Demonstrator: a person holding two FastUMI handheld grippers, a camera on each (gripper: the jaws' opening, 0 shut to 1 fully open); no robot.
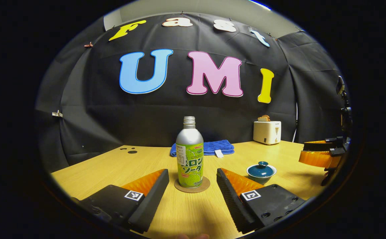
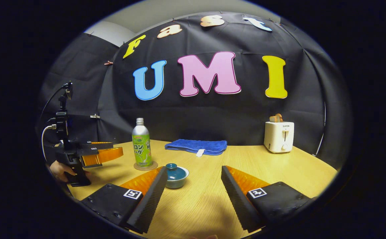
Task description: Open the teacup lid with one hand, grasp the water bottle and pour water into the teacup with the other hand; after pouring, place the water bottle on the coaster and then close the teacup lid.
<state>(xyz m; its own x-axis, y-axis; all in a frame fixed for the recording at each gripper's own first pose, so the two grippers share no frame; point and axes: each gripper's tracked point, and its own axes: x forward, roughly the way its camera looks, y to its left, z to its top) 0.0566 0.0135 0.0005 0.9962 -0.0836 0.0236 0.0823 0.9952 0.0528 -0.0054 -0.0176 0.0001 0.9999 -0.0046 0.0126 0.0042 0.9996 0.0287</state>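
- Bottle at the centre of the left gripper view, upright on its round coaster, the neck bare of a cap (so, I judge, ready to pour once lifted).
- Left gripper sits low in that frame with its fingers spread wide apart, one on each side of the bottle's base but nearer the camera, touching nothing; the bottle lined up in the gap suggests this hand is meant for the grasp.
- Teacup stands right of centre, lid still on, knob up, apart from the bottle.
- Right gripper in its own view also has its fingers wide apart and empty; the teacup shows just beyond the left finger's tip at lower centre-left, not between the two, so the lid step looks not yet begun.
- Counter is pale wood grain, flat and matte.
- Folded blue towel lies at the back of the counter, mid-frame, and a white toaster with bread in it stands at the right.
- Black cloth wall closes off the booth behind the counter (a hand shows at the left edge of the right gripper view, holding the other gripper).
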